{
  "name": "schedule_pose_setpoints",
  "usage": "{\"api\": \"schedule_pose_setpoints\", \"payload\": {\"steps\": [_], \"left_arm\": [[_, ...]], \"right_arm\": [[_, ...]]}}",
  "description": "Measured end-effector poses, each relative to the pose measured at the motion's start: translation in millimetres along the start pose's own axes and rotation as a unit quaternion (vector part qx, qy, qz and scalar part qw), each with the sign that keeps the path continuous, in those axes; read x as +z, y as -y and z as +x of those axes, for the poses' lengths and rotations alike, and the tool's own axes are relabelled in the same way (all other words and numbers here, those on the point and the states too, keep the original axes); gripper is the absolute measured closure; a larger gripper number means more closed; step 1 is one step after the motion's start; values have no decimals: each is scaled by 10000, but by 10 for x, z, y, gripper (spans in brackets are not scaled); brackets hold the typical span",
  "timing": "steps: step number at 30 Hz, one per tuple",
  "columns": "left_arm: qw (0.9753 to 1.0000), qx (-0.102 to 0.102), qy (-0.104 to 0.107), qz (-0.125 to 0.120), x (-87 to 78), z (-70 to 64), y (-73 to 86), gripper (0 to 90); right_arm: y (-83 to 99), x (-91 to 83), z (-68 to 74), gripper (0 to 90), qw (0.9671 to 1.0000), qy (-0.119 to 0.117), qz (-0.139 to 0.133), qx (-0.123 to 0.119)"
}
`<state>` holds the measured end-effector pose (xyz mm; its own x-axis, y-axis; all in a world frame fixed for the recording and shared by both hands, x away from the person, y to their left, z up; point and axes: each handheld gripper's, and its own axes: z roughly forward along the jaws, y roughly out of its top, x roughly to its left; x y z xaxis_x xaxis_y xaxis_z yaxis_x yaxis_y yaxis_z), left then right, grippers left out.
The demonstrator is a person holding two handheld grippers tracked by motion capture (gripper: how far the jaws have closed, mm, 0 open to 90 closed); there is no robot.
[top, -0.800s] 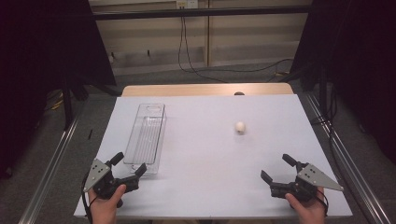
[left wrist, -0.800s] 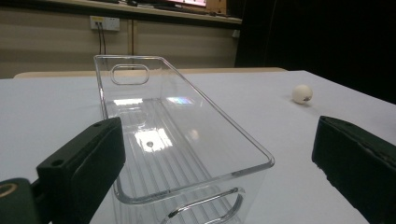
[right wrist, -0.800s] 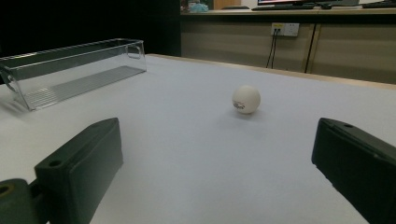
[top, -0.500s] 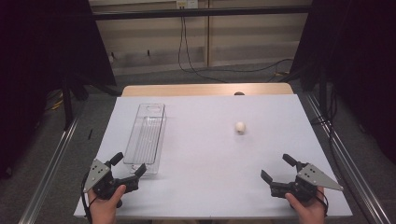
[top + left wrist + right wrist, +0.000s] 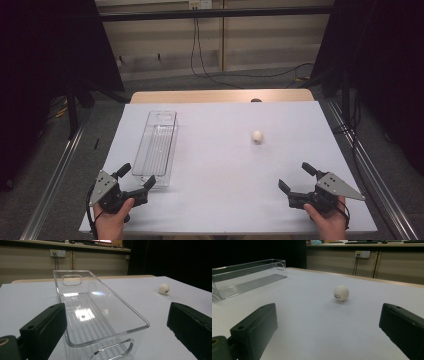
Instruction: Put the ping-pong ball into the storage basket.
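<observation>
White small round ball [image 5: 257, 136] seen mid-table, ahead of right gripper [image 5: 298, 179], nearer it than left gripper [image 5: 136, 174]; both jaws spread, empty.

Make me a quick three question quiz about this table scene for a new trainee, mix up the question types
1. True or false: the white ball lies inside the clear bin.
2. Which gripper has the bin's near end just ahead of its jaws? A) left gripper B) right gripper
3. Fill in: both grippers' jaws are ____.

Key: 1 false, the ball sits on the white table, apart from the bin. 2 A. 3 open.
</observation>
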<state>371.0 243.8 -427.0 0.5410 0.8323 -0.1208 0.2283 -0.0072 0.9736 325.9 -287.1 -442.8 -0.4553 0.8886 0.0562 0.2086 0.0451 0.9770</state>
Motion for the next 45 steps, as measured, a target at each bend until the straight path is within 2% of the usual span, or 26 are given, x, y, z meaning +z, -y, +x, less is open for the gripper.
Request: {"api": "schedule_pose_setpoints", "payload": {"steps": [10,17,20,24,25,31,38,45], "left_arm": [[10000,21,2,7,-13,-11,-6,28],[10000,63,-20,12,-18,0,-8,25],[10000,47,-20,-7,-19,-2,-10,19],[9999,-1,101,-37,-11,-16,-10,16],[10000,50,66,-11,-19,-10,-12,15],[9999,-19,99,-14,-10,-13,-7,15],[9998,119,115,86,-6,-3,-6,16],[9998,117,122,93,-3,-9,-3,17]], "right_arm": [[-45,116,3,11,9999,97,64,-100],[-58,194,20,1,9998,67,119,-135],[-58,213,22,0,9998,14,171,-77],[-64,240,11,0,9998,51,184,-26],[-64,255,3,0,9998,72,146,-58],[-76,311,-25,1,9997,136,189,-70],[-94,360,-49,4,9995,184,236,-58],[-138,417,-46,5,9991,323,276,-57]]}}
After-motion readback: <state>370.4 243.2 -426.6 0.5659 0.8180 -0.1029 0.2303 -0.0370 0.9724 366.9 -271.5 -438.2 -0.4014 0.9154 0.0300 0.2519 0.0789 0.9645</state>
